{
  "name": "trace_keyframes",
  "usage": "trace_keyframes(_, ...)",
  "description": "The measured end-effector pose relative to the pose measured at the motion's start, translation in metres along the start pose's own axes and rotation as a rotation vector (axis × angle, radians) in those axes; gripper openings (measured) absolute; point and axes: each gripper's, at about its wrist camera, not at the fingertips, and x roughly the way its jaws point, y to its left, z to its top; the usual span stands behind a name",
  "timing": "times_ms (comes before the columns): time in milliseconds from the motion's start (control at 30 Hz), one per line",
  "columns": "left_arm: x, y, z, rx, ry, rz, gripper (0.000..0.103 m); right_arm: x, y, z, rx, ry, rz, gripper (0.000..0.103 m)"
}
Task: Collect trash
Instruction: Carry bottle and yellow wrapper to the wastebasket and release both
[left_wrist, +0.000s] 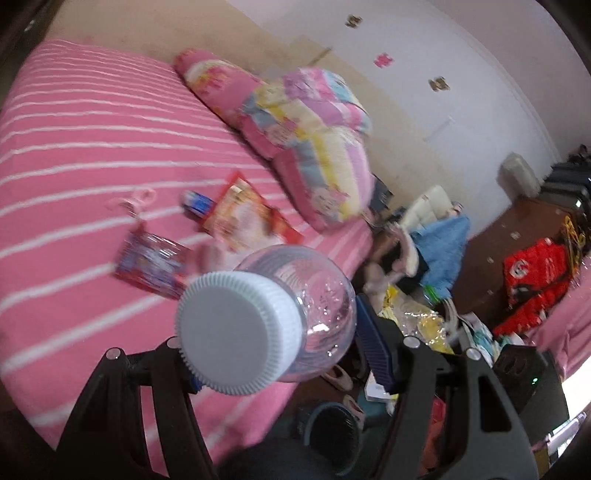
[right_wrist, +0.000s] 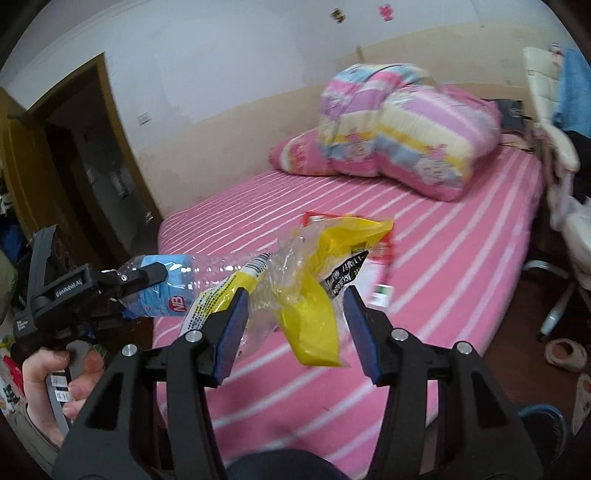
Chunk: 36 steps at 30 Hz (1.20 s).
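the bottle (left_wrist: 291, 314) fills the space between the left tongs (left_wrist: 284, 354) and hides their left pad and the bedding behind it; its base is out of sight. on the bed (left_wrist: 74, 166) the wrappers (left_wrist: 243, 218) are smeared by motion, their print unreadable. in the right wrist view the yellow bag (right_wrist: 314, 288) covers part of the red packet (right_wrist: 380, 266), and its small black lettering is too blurred to read.

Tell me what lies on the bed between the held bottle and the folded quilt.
Left wrist view: a red snack packet lies there on the bed, a small blue wrapper beside it.
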Motion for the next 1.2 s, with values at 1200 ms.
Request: trace_keyframes(1200, 0.369, -0.198, -0.343, 0.557, 0.948, 0.042, 0.067, -0.121, -0.329, -0.228, 0.373, 0.375, -0.592, 0.074)
